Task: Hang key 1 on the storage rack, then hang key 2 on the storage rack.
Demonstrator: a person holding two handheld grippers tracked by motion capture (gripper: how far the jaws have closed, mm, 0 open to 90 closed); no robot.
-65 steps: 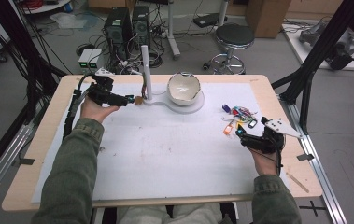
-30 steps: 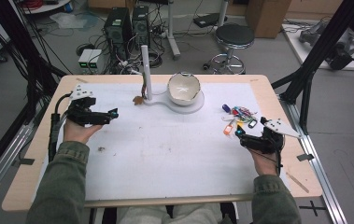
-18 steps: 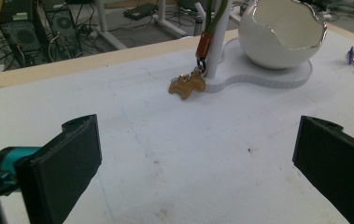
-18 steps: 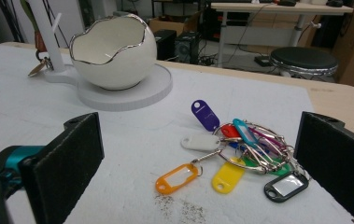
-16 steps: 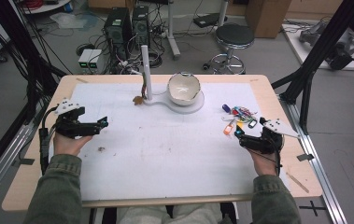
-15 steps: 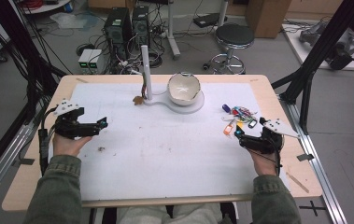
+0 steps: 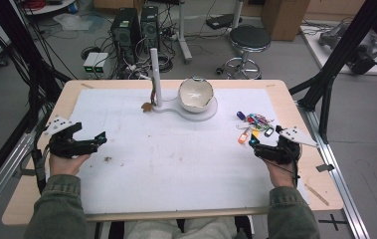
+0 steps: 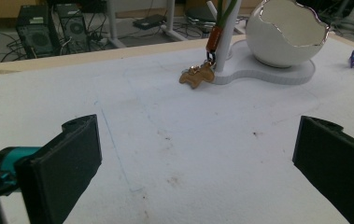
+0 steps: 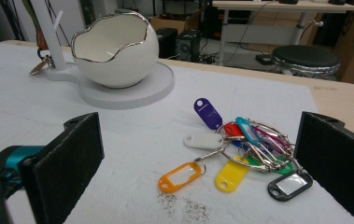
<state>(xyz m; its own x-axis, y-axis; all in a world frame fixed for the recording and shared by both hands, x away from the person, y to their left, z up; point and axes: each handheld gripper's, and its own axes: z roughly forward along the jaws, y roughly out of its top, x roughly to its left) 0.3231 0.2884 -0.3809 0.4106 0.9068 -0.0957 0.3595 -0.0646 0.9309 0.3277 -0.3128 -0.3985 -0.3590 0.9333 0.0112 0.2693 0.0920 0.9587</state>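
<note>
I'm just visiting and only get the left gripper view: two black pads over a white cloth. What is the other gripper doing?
Observer: The right gripper is near the white sheet's right edge, jaws wide open.
Operator: Anything in front of it?
Observer: A bunch of coloured plastic key tags on a metal ring lies just ahead of its jaws.
Operator: Who holds it?
Observer: A hand coming from an olive-green sleeve.

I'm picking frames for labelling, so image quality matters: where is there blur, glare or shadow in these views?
High view: soft and low in detail, even light, the key tags too small to tell apart. Left gripper view: the near tool jaws blurred, the bowl sharp with a bright rim. Right gripper view: tags crisp, faint shadows under them, the stool behind slightly soft.
</note>
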